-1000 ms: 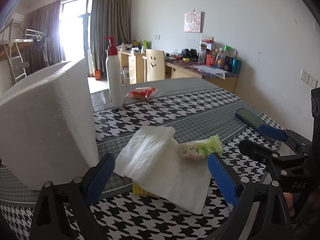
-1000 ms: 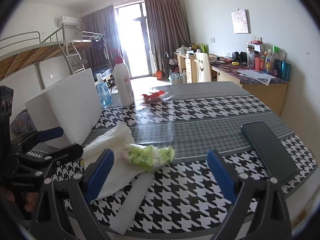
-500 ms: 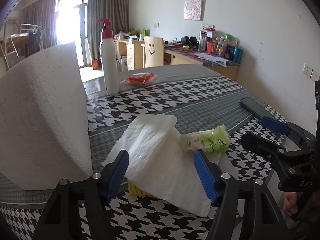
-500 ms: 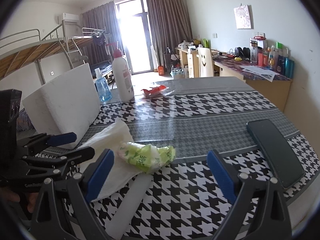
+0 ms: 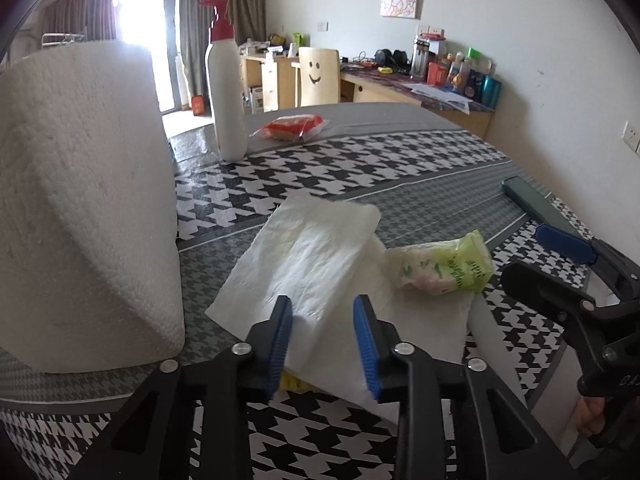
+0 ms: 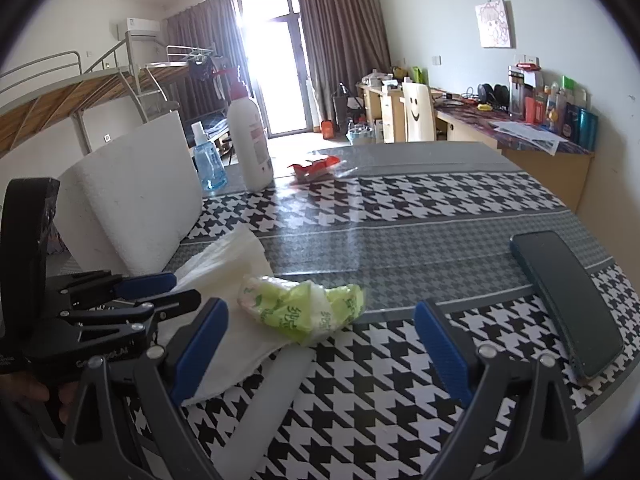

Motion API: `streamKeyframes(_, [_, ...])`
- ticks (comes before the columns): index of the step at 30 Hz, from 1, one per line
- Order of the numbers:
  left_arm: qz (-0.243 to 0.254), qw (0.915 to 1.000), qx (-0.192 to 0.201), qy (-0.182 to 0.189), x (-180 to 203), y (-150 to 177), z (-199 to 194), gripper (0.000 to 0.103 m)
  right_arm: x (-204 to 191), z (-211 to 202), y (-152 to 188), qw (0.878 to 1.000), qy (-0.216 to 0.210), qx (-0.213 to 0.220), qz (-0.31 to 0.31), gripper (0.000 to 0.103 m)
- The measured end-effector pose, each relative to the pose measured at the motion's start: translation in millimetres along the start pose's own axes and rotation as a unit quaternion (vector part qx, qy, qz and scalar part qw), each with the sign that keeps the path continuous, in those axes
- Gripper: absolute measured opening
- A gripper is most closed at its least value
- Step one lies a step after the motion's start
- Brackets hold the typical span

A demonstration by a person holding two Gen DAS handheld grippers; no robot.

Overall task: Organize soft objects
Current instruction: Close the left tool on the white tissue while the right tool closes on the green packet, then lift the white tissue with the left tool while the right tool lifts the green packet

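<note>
A crumpled white paper towel sheet lies on the houndstooth table, with something yellow peeking out under its near edge. My left gripper hovers low over that near edge. Its jaws are closing with a fold of the sheet between the blue pads, which still stand apart from it. A green tissue packet rests on the sheet's right side. In the right wrist view the packet lies just ahead of my right gripper, which is open and holds nothing.
A big white paper towel roll stands close on the left. Behind it are a white pump bottle, a blue bottle and a red snack packet. A dark phone lies near the table's right edge.
The left gripper's jaws have narrowed from wide open, and it has moved forward and down over the paper towel sheet. The right gripper has stayed nearly still.
</note>
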State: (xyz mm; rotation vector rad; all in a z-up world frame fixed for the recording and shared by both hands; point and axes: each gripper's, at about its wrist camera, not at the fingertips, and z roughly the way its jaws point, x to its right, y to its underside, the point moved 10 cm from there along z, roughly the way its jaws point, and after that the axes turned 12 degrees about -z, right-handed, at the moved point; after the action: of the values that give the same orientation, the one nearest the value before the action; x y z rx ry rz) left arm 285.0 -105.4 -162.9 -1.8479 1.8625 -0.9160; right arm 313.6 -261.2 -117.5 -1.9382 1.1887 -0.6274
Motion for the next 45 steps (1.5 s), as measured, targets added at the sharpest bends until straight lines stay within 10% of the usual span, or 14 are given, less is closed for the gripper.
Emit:
streamKeyframes(10, [-0.001, 0.9999, -0.008, -0.012, -8, 4, 2, 0.005, -4, 9, 2, 1.0, -0.008, -0.013, -0.003, 0.096])
streamKeyframes(24, [-0.002, 0.9998, 0.003, 0.019, -3, 2, -14, 0.004, -12, 24, 2, 0.999, -0.025, -0.037, -0.006, 0.095])
streamKeyframes(45, [0.0, 0.9993, 0.009, 0.035, 0, 5, -24, 0.004, -13, 32, 15, 0.997, -0.037, -0.073, 0.013, 0.036])
